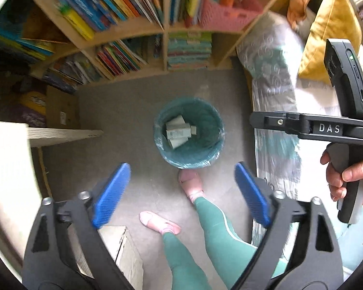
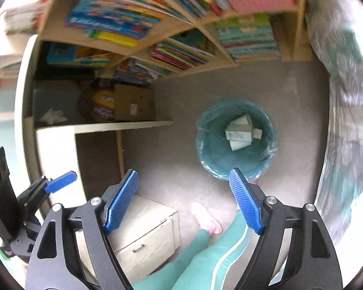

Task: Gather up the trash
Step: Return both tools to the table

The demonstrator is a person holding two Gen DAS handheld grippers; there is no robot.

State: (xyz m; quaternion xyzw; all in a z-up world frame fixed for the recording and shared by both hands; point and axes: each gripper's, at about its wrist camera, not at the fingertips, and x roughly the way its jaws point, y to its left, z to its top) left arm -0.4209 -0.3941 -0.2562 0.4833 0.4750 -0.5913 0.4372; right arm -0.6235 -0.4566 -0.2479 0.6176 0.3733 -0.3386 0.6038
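Left claw (image 1: 181, 191): gaping wide, gripping nothing.
Right claw (image 2: 182, 198): gaping wide, gripping nothing.
Bin (image 1: 215, 120): standing on floor (image 1: 123, 111), holding white cartons (image 1: 179, 130).

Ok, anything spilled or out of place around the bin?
Nothing stands out. The teal bin stands upright on the floor with the white cartons inside it, and no litter shows on the floor around it.

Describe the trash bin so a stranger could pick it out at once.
Start at the wooden bookshelf packed with colourful books. On the grey floor in front of it, beside the patterned bedding, stands a round teal bin lined with a clear bag. Unlike the cardboard boxes nearby, it is open-topped and holds a few small white cartons.
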